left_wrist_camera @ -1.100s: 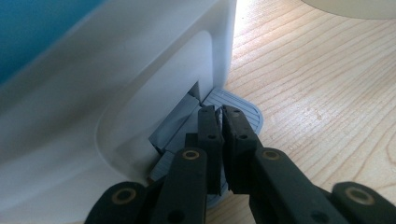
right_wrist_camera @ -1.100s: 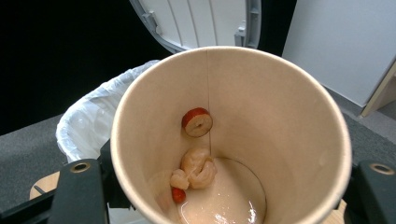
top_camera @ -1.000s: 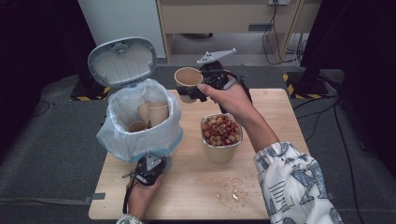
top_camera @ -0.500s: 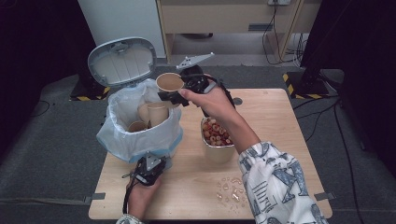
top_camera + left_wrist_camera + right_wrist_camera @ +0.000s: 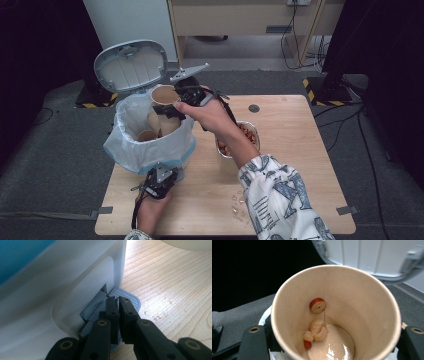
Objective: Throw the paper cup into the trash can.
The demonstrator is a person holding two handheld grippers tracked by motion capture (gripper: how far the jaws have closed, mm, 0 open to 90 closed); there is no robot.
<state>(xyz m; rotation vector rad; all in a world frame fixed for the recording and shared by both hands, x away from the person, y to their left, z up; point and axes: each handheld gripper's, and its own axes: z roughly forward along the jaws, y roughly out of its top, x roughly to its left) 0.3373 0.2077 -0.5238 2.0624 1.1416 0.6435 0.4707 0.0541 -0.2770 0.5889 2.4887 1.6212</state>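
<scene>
Brown paperboard forms the cup (image 5: 165, 95) that we hold in the right gripper (image 5: 176, 102), its jaws clamped on the cup's wall from both sides. A second ago we held this cup above the back edge of the table, beside the foil tray (image 5: 250, 131) of snacks. It now hangs over the mouth of the pedal bin (image 5: 150, 145), so the carry is nearly done and the drop, or the tip-out, is our next step.

The right gripper view looks into the cup (image 5: 335, 312). Its inner wall is smooth and matt, with one straight seam. A glossy pale-pink liquid (image 5: 332, 347) pools at the bottom, a lumpy beige morsel (image 5: 318, 330) sits at its edge, and a red-skinned fruit slice (image 5: 317, 305) sticks to the wall. We judge that the cup should stay upright until it is well inside the liner, or the liquid will spill on the rim.

The bin is white plastic with a crinkled, translucent liner (image 5: 127, 150). Its ribbed grey lid (image 5: 131, 65) stands open. Several empty paper cups (image 5: 159, 127) already lie inside.

We keep the left gripper (image 5: 161, 179) at the bin's foot. In the left gripper view its black jaws are pressed together, tips (image 5: 117, 303) on the grooved grey pedal (image 5: 130, 300). We judge that this pressure holds the lid up.

The table (image 5: 295, 165) is pale wood with visible grain. Crumbs (image 5: 239, 204) lie near its front edge.
</scene>
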